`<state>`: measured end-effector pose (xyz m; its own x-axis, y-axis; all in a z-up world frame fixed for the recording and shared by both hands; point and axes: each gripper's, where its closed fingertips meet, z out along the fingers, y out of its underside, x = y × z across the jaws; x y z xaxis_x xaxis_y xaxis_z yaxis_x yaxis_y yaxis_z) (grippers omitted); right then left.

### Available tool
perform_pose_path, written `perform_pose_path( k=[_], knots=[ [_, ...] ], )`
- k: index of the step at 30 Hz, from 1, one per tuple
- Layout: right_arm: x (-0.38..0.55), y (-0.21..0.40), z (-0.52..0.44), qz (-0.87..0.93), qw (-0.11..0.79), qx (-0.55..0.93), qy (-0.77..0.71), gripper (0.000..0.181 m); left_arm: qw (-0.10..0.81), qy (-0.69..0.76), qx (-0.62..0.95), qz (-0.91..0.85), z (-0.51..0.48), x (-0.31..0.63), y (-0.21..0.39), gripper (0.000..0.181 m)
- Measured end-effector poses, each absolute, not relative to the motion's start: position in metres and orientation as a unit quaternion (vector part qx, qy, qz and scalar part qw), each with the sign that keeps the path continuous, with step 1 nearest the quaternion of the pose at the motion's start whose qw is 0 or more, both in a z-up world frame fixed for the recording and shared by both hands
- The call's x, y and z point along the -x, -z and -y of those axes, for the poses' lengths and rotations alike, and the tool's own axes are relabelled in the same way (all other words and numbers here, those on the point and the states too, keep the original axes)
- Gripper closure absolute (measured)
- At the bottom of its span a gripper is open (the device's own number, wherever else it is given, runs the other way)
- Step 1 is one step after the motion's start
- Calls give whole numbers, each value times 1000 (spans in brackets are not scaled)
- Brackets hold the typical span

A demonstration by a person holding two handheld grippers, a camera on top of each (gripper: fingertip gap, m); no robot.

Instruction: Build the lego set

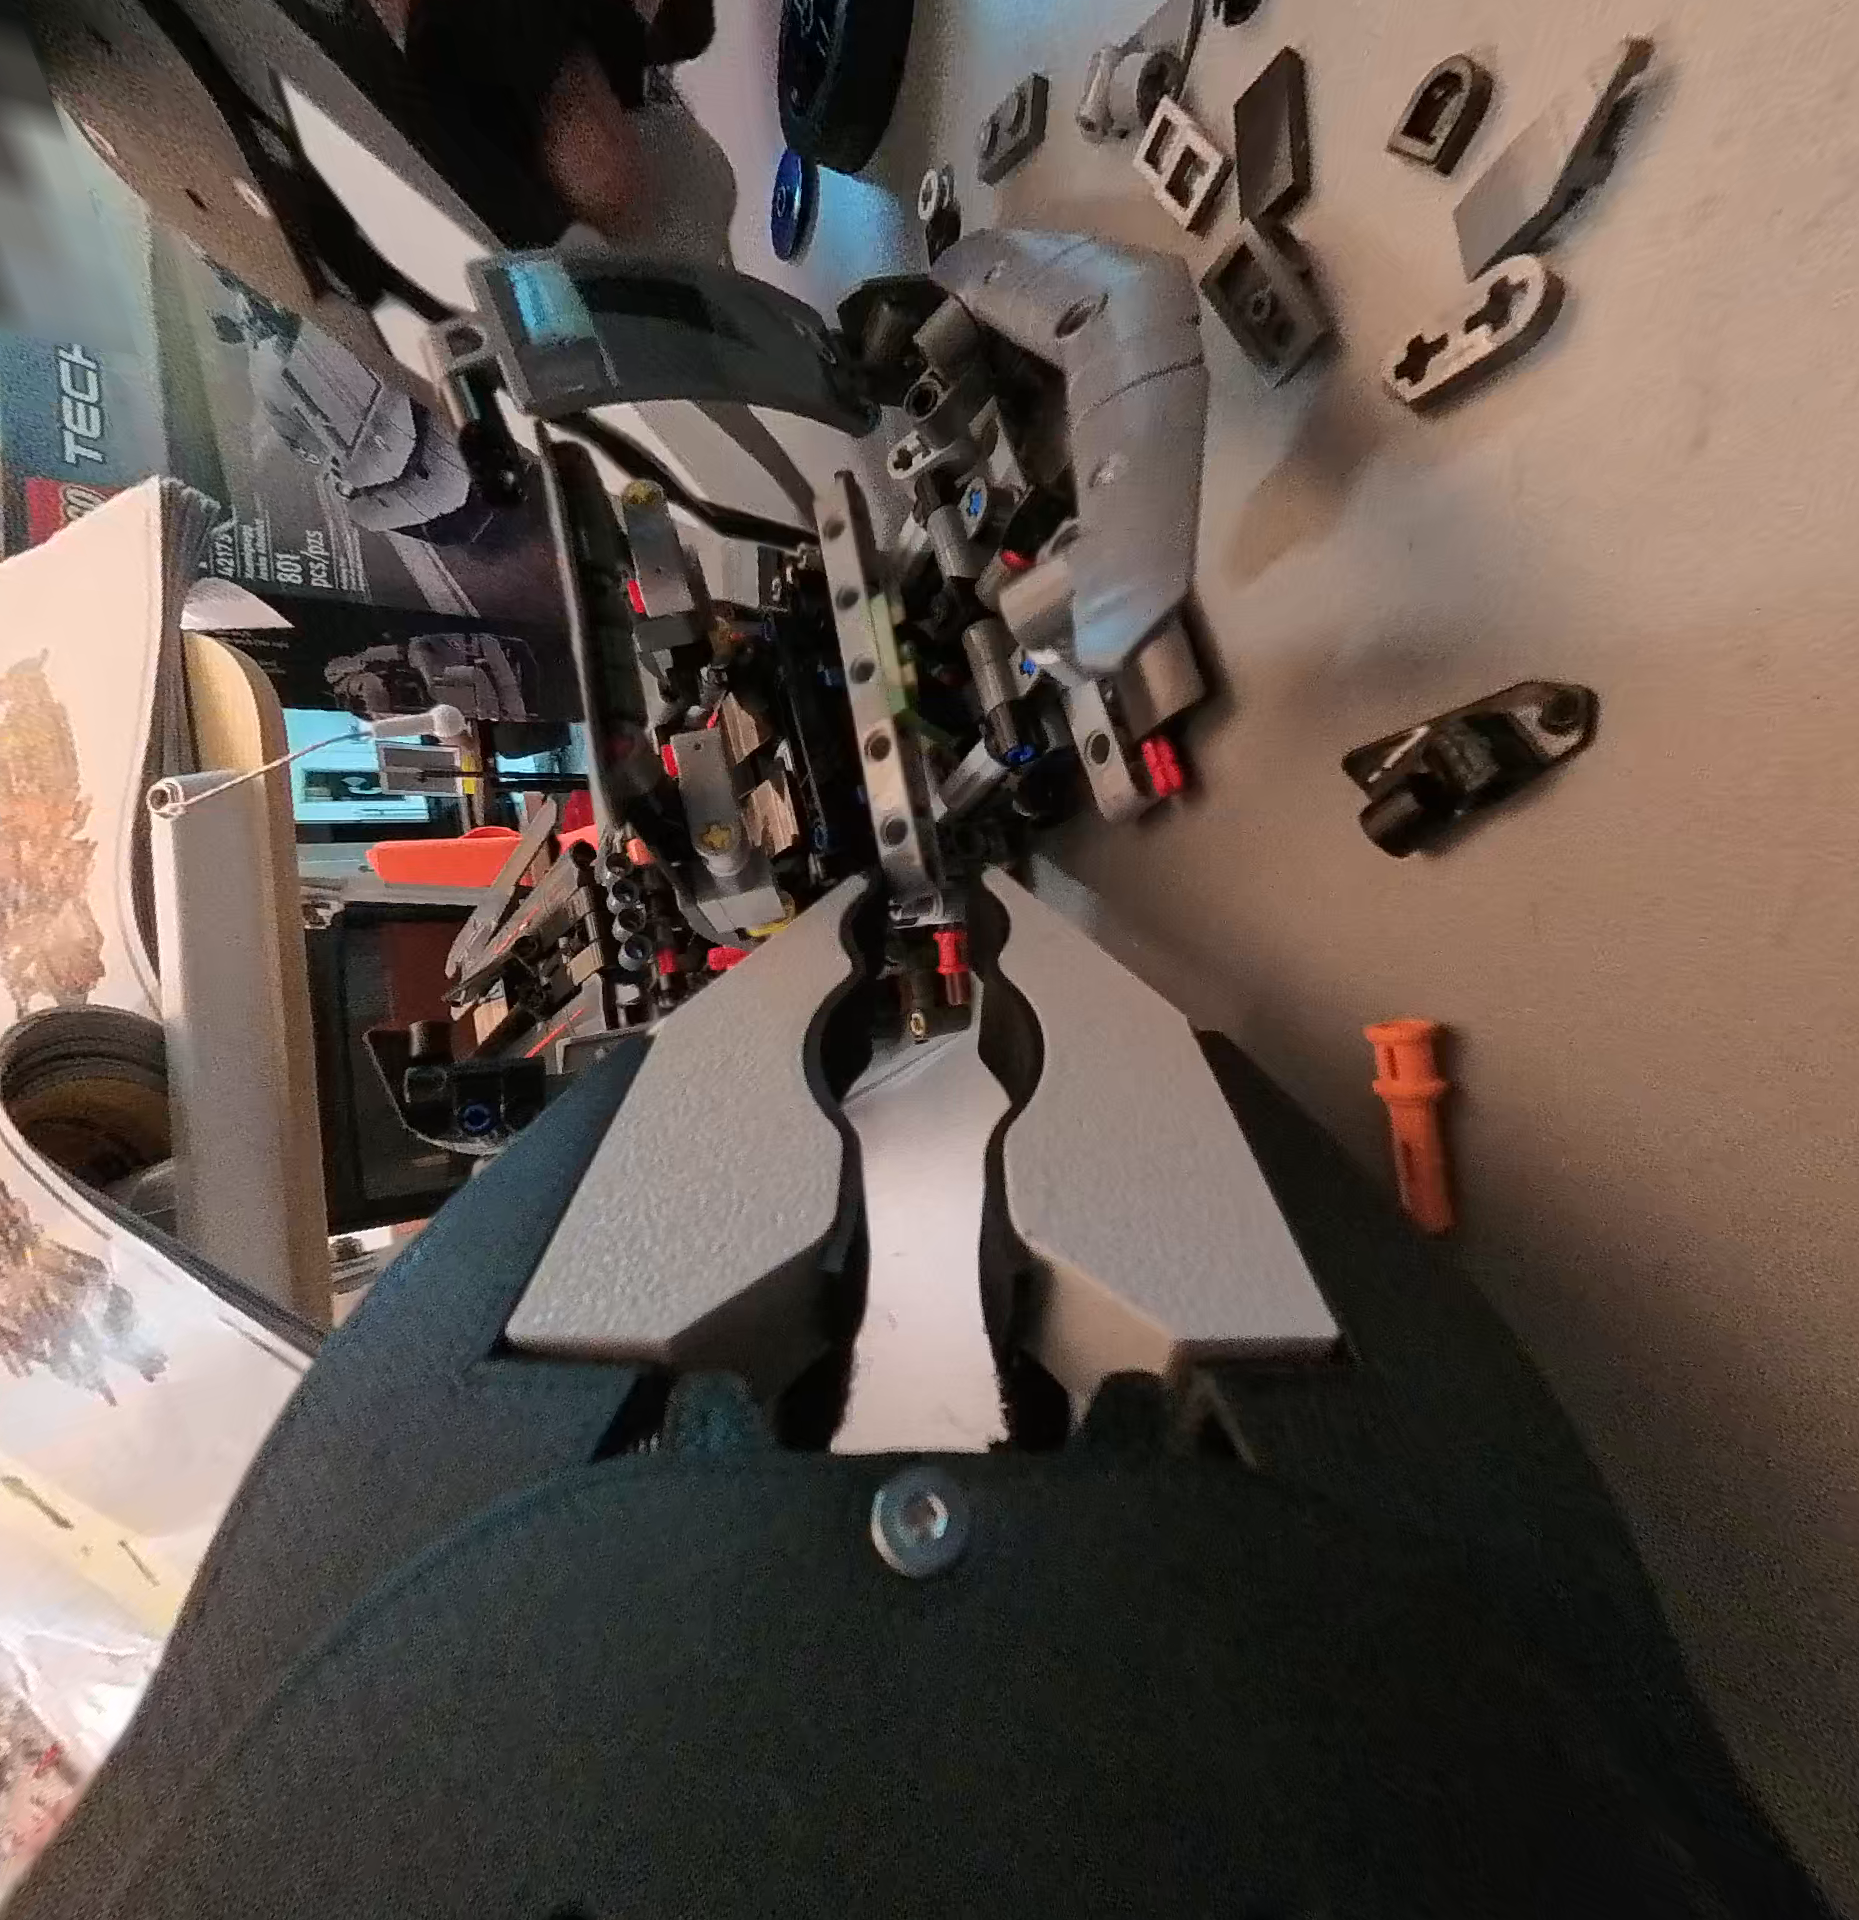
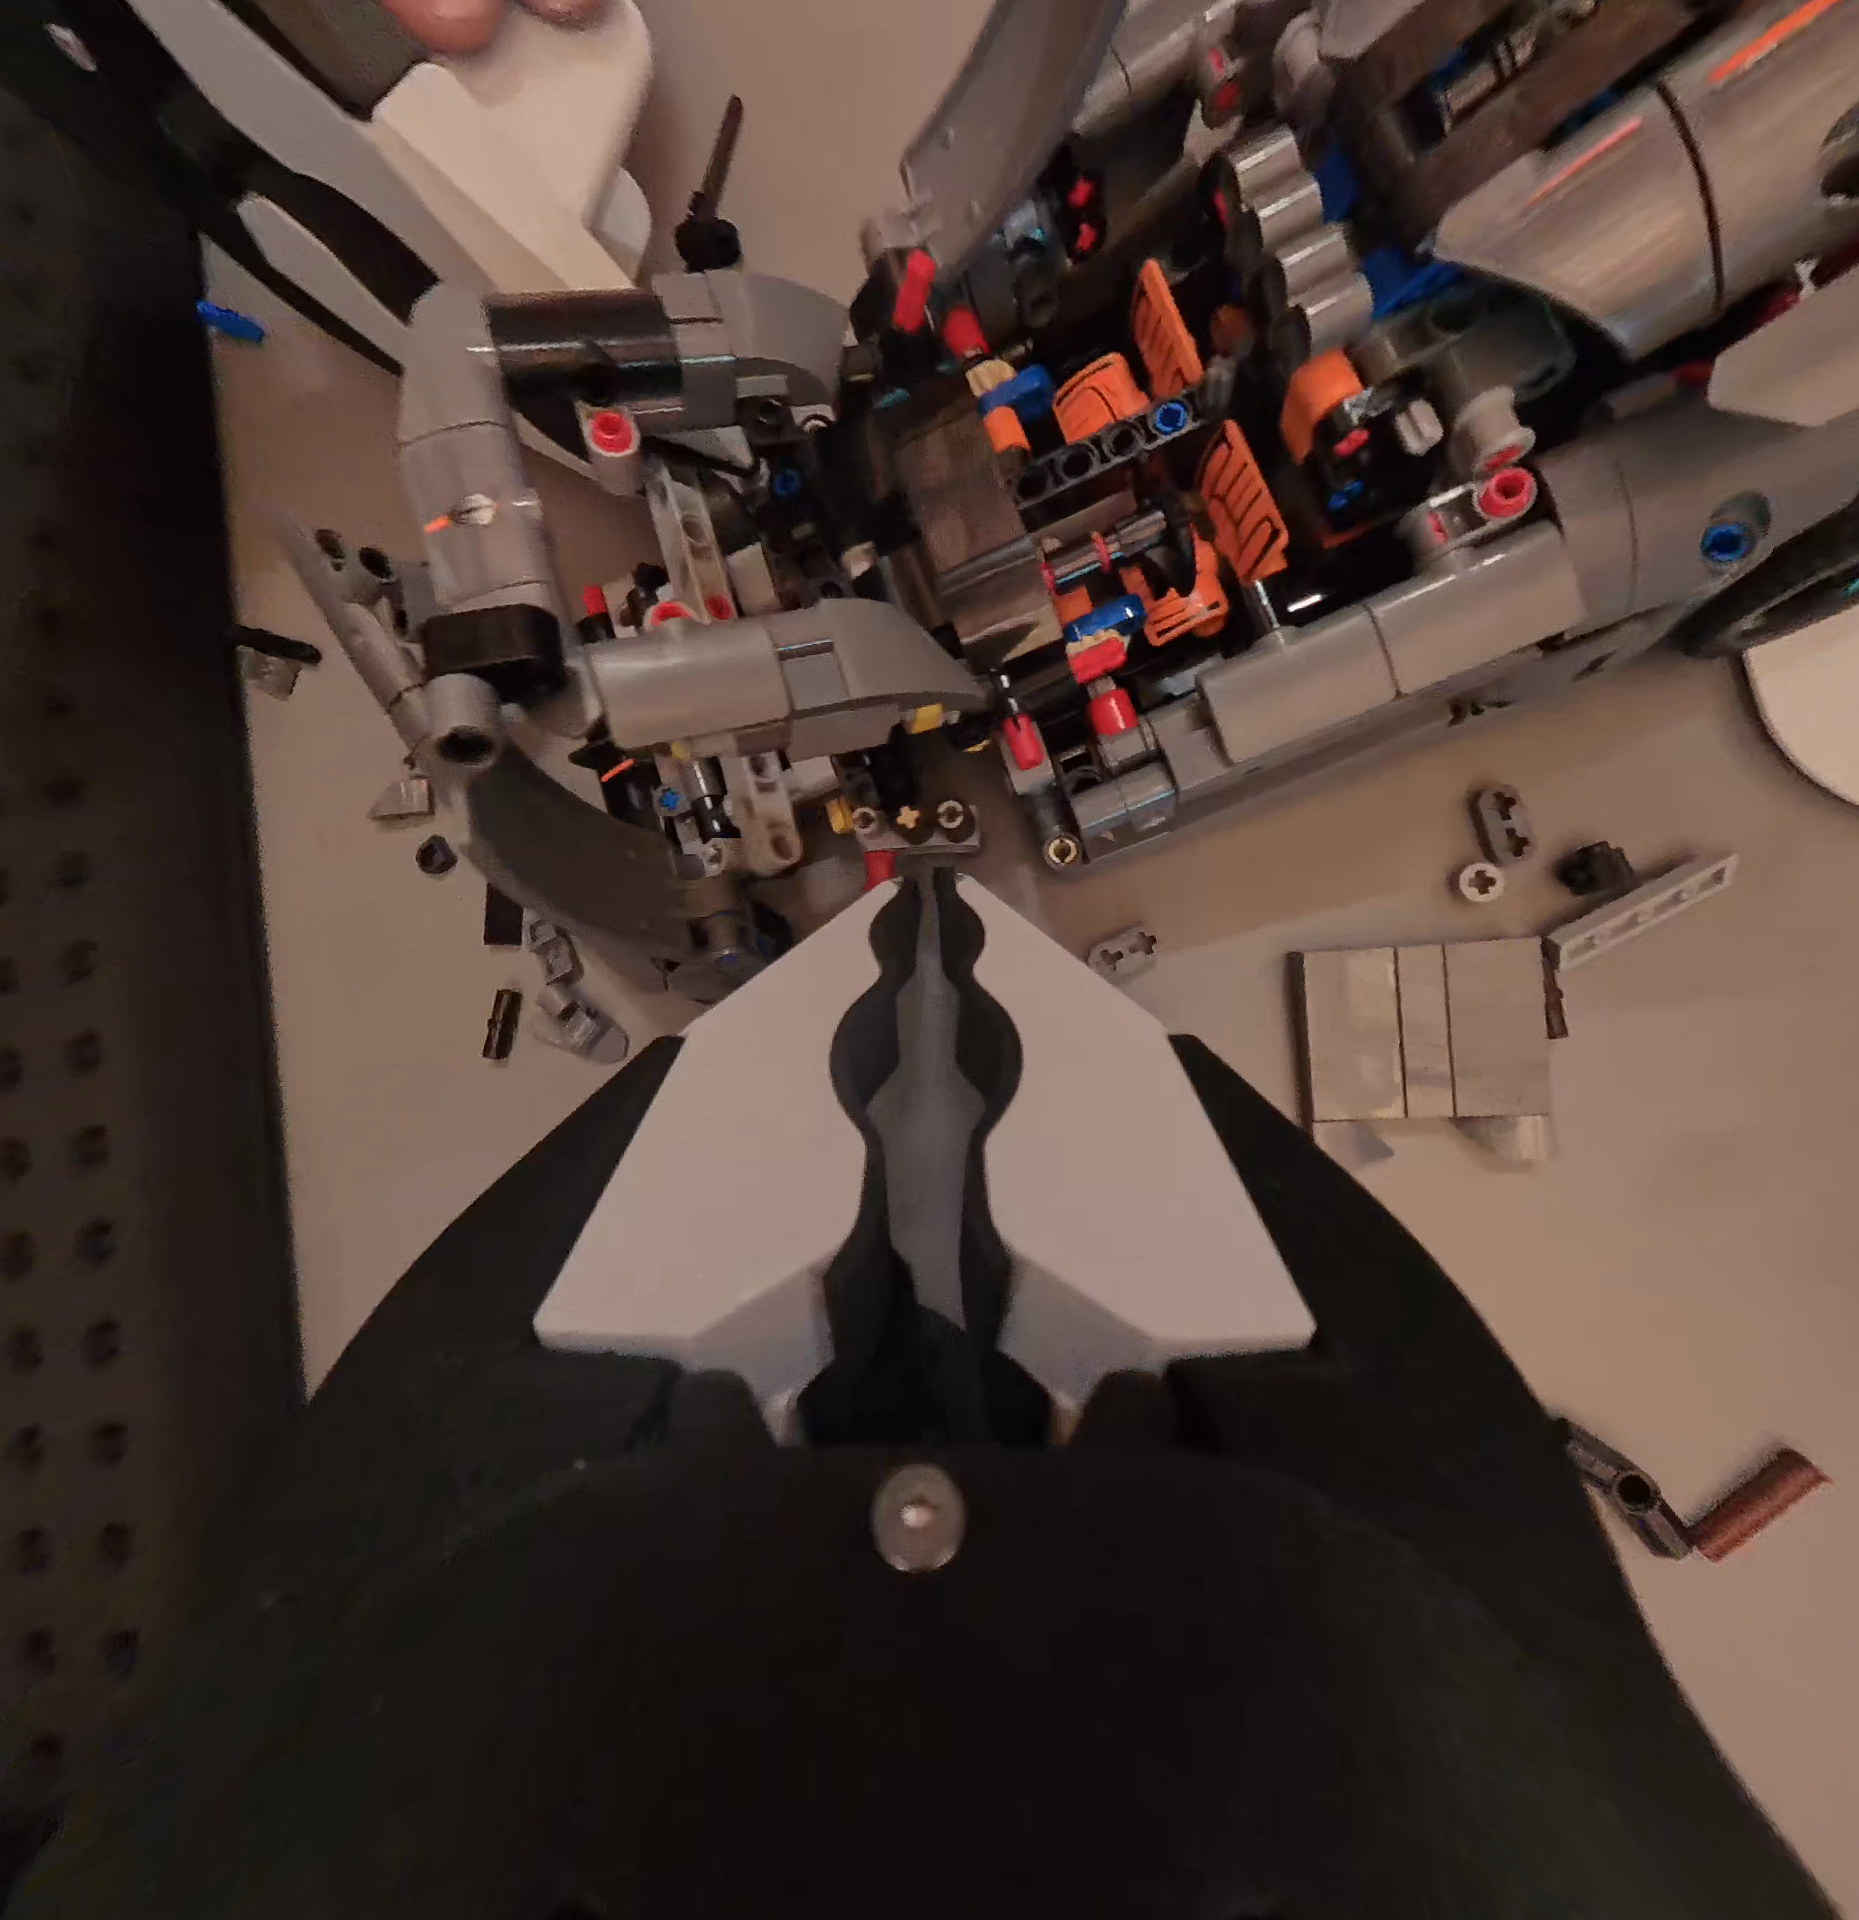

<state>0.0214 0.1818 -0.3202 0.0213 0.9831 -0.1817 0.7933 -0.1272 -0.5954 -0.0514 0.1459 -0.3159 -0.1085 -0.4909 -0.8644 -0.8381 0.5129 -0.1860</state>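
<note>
The partly built grey Lego Technic model point(image 1: 1070, 416) lies on the table, with orange and red parts inside point(image 2: 1112, 468). In the left wrist view my left gripper point(image 1: 925, 888) is closed around the near end of the model's grey beam with holes point(image 1: 871, 665). Both fingertips sit against that end. In the right wrist view my right gripper point(image 2: 930, 881) is shut. Its tips touch a small grey plate point(image 2: 935, 847) at the model's near edge, and nothing shows between the pads. The left gripper point(image 2: 509, 156) also shows at the top left, held by a hand.
An orange pin point(image 1: 1408, 1117), a dark connector point(image 1: 1465, 758) and several small grey pieces point(image 1: 1257, 135) lie loose on the table. A grey tiled panel point(image 2: 1424, 1029) and small connectors point(image 2: 1501, 821) lie right of my right gripper. A black perforated board point(image 2: 73, 935) runs along the left. The set's box point(image 1: 312, 416) and booklet point(image 1: 52, 831) stand beyond. Across from one pair of fingers to the other is roughly 9 cm. From my left tips it is roughly 8 cm to the orange pin point(image 1: 1408, 1117); from my right, 15 cm.
</note>
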Motion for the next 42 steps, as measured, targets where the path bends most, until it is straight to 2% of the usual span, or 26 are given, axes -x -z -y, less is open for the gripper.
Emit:
perform_pose_path(
  k=[5, 11, 17, 21, 33, 42],
  knots=[
    [-25, 318, -170, 673, 182, 654, -293, 172, 486, -146, 488, -710, -146, 52, 314, 174],
    [-21, 309, -160, 694, 215, 608, -320, 171, 490, -136, 477, -717, -139, 48, 309, 157],
    [-16, 314, -154, 706, 211, 598, -315, 175, 499, -165, 447, -724, -133, 42, 308, 174],
    [-17, 311, -155, 703, 218, 597, -319, 174, 499, -147, 470, -713, -136, 44, 307, 175],
    [-11, 298, -153, 707, 261, 567, -333, 163, 460, 86, 640, -609, -135, 38, 304, 176],
    [-6, 300, -151, 728, 283, 544, -306, 175, 423, 225, 695, -537, -133, 36, 299, 176]
  ],
)
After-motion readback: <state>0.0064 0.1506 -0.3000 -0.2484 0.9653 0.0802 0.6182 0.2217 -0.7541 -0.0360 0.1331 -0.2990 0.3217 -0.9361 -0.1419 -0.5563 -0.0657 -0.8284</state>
